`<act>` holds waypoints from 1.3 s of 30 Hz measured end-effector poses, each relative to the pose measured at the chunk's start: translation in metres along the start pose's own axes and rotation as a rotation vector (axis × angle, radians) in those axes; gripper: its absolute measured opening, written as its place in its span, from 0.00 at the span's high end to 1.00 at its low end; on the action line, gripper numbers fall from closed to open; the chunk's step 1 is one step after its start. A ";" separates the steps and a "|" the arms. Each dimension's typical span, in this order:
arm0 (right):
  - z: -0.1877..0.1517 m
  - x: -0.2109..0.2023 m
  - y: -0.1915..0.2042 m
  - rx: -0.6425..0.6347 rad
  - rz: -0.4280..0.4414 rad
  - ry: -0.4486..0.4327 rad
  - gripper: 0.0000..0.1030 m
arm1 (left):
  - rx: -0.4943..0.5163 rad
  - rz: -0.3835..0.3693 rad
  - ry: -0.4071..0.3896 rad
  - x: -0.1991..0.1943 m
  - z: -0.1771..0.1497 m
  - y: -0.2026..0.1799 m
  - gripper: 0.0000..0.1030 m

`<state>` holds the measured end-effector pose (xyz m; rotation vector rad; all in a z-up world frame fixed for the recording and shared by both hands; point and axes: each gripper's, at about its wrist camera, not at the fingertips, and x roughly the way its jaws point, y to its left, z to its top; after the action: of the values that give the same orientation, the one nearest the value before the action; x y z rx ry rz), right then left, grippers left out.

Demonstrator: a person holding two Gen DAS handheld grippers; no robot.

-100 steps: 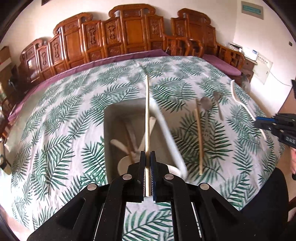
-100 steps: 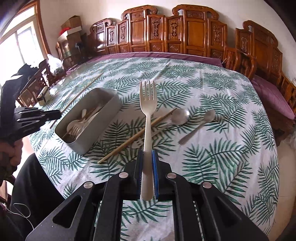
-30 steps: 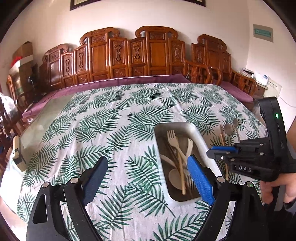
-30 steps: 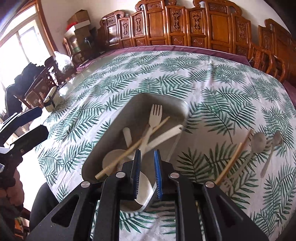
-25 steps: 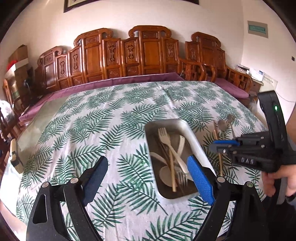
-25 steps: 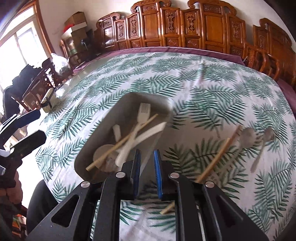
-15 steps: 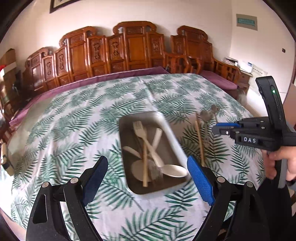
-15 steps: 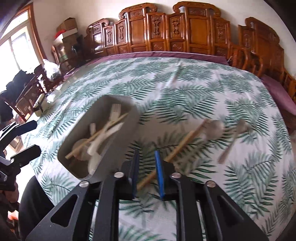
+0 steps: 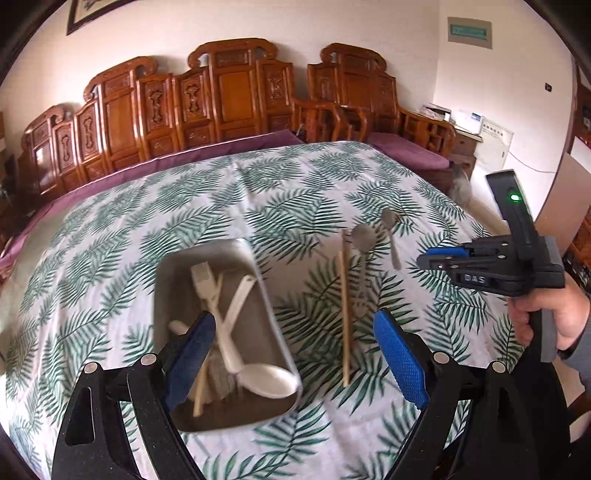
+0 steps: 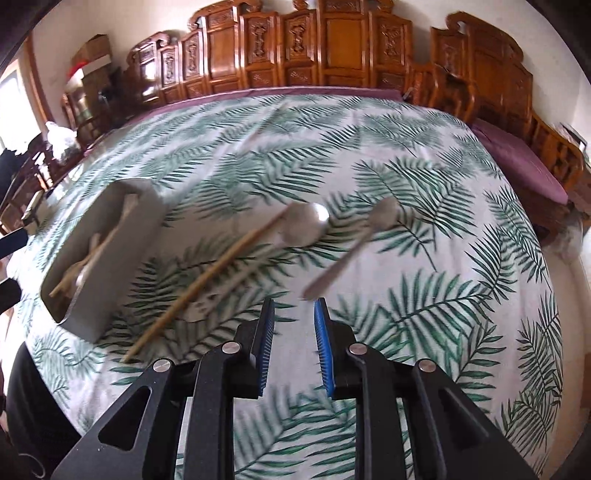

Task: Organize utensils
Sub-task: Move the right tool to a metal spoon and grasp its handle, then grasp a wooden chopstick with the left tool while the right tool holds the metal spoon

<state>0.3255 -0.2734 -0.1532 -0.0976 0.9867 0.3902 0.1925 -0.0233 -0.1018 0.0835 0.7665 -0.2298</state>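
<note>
Both grippers have swung from the tray [image 9: 221, 421] toward the chopstick [image 9: 345, 314] and spoons [image 10: 306, 223] left beside it; left gripper [image 9: 291, 363] gapes empty, right gripper [image 10: 291, 325] narrowly parted, empty.

The only lettering that can be read is "DAS", in pale capitals on a small plate on the side of the right tongs [image 9: 430, 258], at about three o'clock in the left wrist view.

A green sign [image 9: 470, 31] hangs on the wall at about one o'clock in that view; it carries a line of pale characters, too small to make out. Below it, at about two o'clock, a white chart [image 9: 495, 138] leans against the wall with faint print that cannot be read either.

The right wrist view shows no legible writing.
</note>
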 end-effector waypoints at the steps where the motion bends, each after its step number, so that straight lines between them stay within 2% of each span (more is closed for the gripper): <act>1: 0.002 0.005 -0.005 0.009 -0.006 0.006 0.77 | 0.004 -0.004 0.002 0.003 0.001 -0.003 0.18; 8: 0.027 0.041 -0.032 0.082 -0.055 0.039 0.76 | 0.024 -0.012 0.024 0.021 0.009 -0.018 0.18; 19: 0.053 0.078 -0.052 0.158 -0.106 0.070 0.77 | 0.037 0.010 0.058 0.038 0.021 -0.010 0.18; 27: 0.062 0.088 -0.046 0.094 -0.154 0.091 0.77 | 0.035 0.001 0.078 0.049 0.025 -0.017 0.18; 28: 0.061 0.088 -0.045 0.082 -0.160 0.096 0.78 | 0.039 -0.001 0.081 0.051 0.025 -0.019 0.18; 30: 0.061 0.087 -0.044 0.069 -0.163 0.120 0.92 | 0.047 -0.002 0.089 0.055 0.026 -0.023 0.18; 33: 0.058 0.083 -0.044 0.041 -0.164 0.145 0.97 | 0.055 -0.007 0.102 0.060 0.026 -0.030 0.18; 39: 0.040 0.069 -0.052 0.010 -0.167 0.166 0.97 | 0.055 -0.022 0.141 0.073 0.026 -0.040 0.21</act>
<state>0.4102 -0.2925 -0.1934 -0.2045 1.1355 0.2261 0.2517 -0.0792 -0.1339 0.1447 0.9020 -0.2685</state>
